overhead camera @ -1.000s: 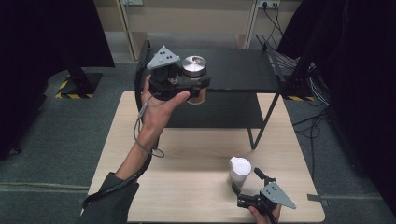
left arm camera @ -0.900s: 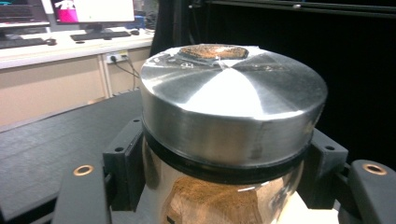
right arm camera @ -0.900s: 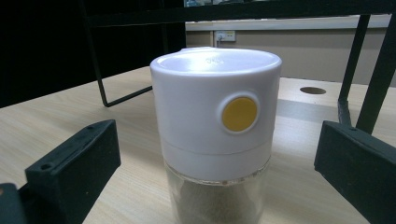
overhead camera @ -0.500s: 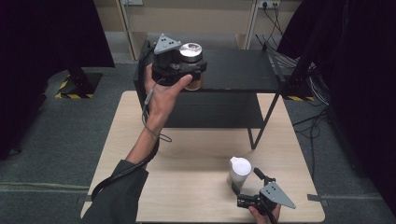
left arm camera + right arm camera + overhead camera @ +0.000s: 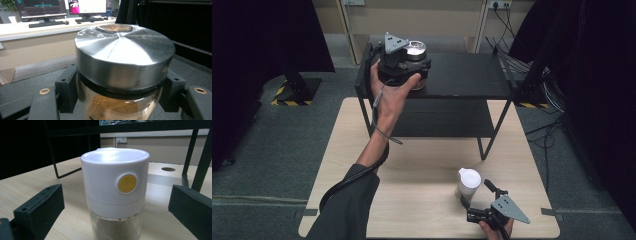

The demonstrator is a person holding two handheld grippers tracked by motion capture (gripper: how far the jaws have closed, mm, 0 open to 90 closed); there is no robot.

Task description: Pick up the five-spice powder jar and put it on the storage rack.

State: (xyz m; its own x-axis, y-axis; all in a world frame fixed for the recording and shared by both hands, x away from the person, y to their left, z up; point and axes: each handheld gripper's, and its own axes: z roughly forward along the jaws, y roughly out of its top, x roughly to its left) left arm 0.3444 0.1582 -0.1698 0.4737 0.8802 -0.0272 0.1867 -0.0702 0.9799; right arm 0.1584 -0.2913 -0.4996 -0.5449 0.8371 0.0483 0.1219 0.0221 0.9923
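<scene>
A glass jar [image 5: 415, 48] with a shiny metal lid [image 5: 122, 55] and brown powder inside is clamped in my left gripper [image 5: 414, 62], which is shut on it just below the lid. It is held over the left part of the black rack's top shelf [image 5: 462, 75]; whether its base touches the shelf is hidden. Near the table's front right stands a shaker jar [image 5: 469, 182] with a white cap and a yellow dot [image 5: 127, 183]. My right gripper [image 5: 479, 196] is open around the shaker, and its jaws stand clear on both sides in the right gripper view.
The black two-level rack stands at the far side of the light wooden table [image 5: 412, 175]; its legs [image 5: 486, 145] come down near the middle right. The person's left forearm [image 5: 377, 140] reaches across the table. A desk with monitors [image 5: 42, 10] lies beyond.
The left hand has carried the metal-lidded jar farther away, from the shelf's front edge to over its top. The right gripper and the shaker have stayed put.
</scene>
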